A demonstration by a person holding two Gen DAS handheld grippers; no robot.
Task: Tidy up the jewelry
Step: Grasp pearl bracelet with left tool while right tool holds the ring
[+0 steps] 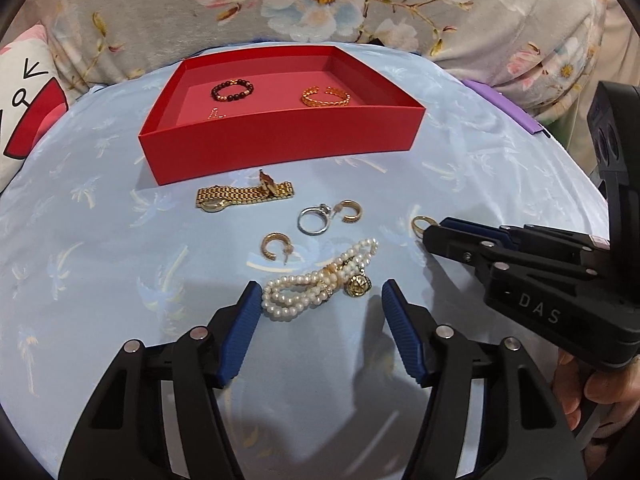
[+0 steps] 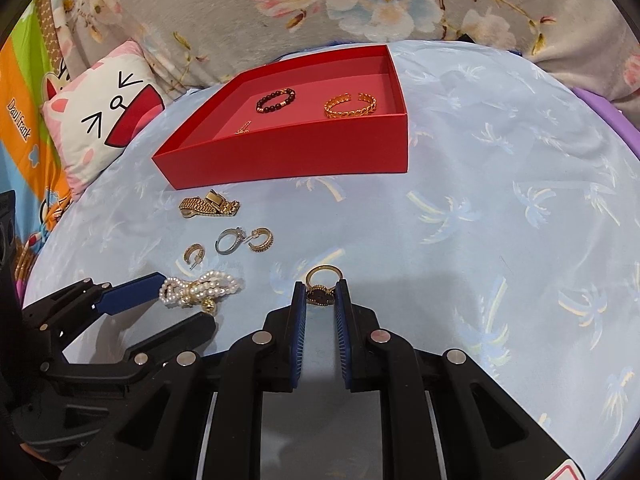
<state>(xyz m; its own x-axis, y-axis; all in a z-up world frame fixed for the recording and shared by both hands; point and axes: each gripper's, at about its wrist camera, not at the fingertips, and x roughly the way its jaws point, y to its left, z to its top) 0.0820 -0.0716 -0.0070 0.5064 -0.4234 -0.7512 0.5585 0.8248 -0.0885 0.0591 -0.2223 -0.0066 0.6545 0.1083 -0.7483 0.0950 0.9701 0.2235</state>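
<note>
Black gripper (image 1: 320, 300) frames — ribbed blue pads, silver pins, "DAS" lettering.

Pale blue cloth (image 1: 100, 264) printed with palm trees, spread over a raised surface. Directly on it: red open box (image 1: 280, 148) toward the far side. Just before the box's near wall, gold watch (image 1: 240, 197), band folded. Nearer, silver ring (image 1: 314, 220) touching one gold hoop earring (image 1: 352, 211); second hoop earring (image 1: 274, 246) apart to the left. Nearest, pearl bracelet (image 1: 316, 280), looped, with gold charm. Off to the right, gold ring (image 2: 323, 286) with dark face.
</note>
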